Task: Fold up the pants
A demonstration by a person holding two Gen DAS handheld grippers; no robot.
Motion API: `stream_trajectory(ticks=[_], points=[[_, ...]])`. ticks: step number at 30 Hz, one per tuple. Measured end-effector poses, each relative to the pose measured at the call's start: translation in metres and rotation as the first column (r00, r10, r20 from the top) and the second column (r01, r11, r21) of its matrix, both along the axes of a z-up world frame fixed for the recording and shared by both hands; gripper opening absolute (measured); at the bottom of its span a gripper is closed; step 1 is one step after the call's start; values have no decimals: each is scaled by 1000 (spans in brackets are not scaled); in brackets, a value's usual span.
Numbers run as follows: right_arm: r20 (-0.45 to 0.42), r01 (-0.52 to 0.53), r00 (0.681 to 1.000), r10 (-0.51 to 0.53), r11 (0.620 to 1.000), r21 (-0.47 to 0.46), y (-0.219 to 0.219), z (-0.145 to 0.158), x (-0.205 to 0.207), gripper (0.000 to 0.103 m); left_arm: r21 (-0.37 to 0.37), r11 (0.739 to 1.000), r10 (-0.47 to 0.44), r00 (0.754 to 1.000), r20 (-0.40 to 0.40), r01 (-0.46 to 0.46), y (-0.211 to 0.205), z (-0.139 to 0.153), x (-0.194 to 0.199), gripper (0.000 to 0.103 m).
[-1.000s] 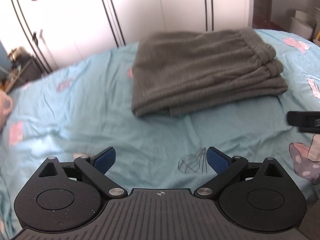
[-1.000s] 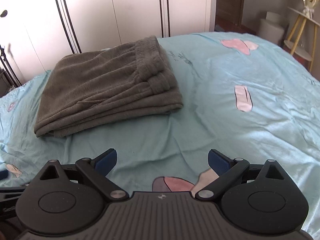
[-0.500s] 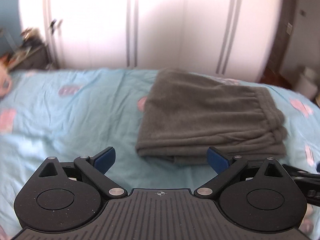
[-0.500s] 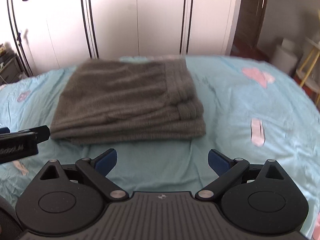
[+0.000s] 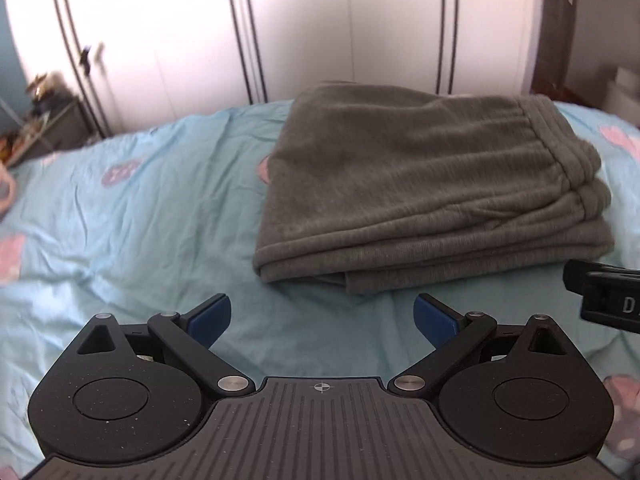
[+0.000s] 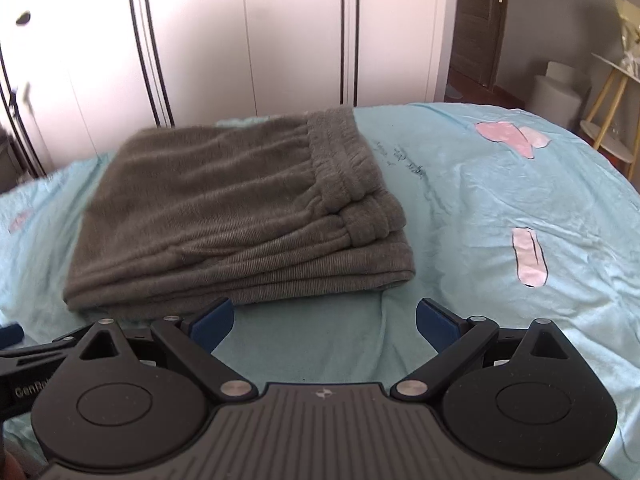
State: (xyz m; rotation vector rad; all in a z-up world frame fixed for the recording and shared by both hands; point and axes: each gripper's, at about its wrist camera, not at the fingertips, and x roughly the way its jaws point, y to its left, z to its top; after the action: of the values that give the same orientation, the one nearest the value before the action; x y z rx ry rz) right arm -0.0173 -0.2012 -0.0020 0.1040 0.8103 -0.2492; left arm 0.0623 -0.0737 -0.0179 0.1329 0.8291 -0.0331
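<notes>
Pants: grey fleece pants (image 5: pixel 420 196) lie folded into a thick rectangular stack on the far half of the bed (image 5: pixel 132 232), in front of the white wardrobe (image 5: pixel 320 24)
Waistband: the elastic waistband (image 6: pixel 344 160) sits on top at the stack's right end, its gathered edge bunched over the layers beneath
Left hand-held gripper: the left hand-held gripper (image 5: pixel 323 318) hovers over the bedsheet just short of the stack's near left corner, jaws spread wide, holding nothing
Right hand-held gripper: the right hand-held gripper (image 6: pixel 324 320) hangs at the near edge of the pants, jaws likewise wide and empty; its left blue pad (image 6: pixel 212 322) is close to the bottom layer, contact impossible to judge
Stage: judged from the stacked layers, the folding looks all but complete; what remains is a tidy-up or a clean withdrawal
How to do it well: leave both sets of jaws wide and off the cloth, since soft fleece drags easily and a snagged lower layer would skew the whole stack
If squaring is wanted: press down lightly on the bunched waistband end and nudge the near edges flush, working from above instead of pushing sideways
Risk: the near left corner (image 5: pixel 272 268) shows layers slightly splayed; a sideways brush there could open the fold
Bedsheet: pale blue with pink patches (image 6: pixel 528 256), wrinkled and soft, so it gives little support under pressure
</notes>
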Motion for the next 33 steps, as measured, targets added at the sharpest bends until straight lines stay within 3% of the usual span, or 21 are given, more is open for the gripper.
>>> stream_trajectory(ticks=[8,20,33], points=[[-20,-20,1000,20,1000,10,0,-9,3,98,-69,997,25,998,-63,-29,10,-10,14,101],[-27,-45,999,45,999,-13,4,-12,5,98,74,997,-27,998,-64,31,-8,-14,12,101],[-29,-54,998,53,998,-32,8,-11,4,98,30,999,-6,996,-94,9,-1,-15,16,101]])
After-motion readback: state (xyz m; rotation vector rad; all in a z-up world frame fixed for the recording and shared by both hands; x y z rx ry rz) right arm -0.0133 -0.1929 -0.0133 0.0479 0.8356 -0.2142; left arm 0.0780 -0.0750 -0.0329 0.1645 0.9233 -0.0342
